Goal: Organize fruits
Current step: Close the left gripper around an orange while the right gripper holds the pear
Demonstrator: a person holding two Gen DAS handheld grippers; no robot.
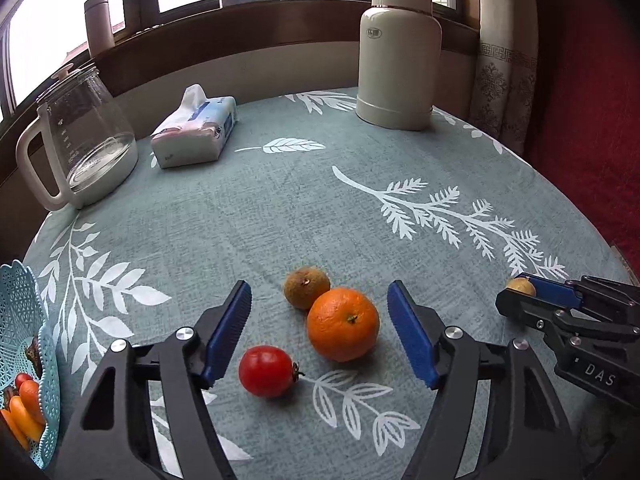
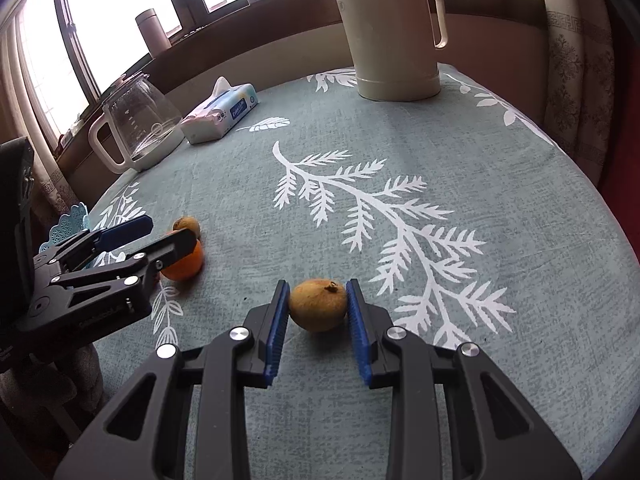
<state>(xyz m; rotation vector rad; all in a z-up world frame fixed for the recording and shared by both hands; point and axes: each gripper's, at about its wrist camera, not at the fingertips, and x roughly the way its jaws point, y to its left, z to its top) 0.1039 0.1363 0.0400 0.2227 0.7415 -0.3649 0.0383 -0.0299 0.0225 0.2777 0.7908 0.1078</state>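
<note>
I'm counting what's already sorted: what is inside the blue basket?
The blue basket holds orange pieces, a small red fruit and something dark. Its wall and the frame edge hide the rest.

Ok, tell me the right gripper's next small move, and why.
Probably close the right gripper a touch more: its blue fingers already flank the brown fruit resting on the tablecloth, with only slivers of gap visible, so a squeeze should secure it before lifting.
</note>
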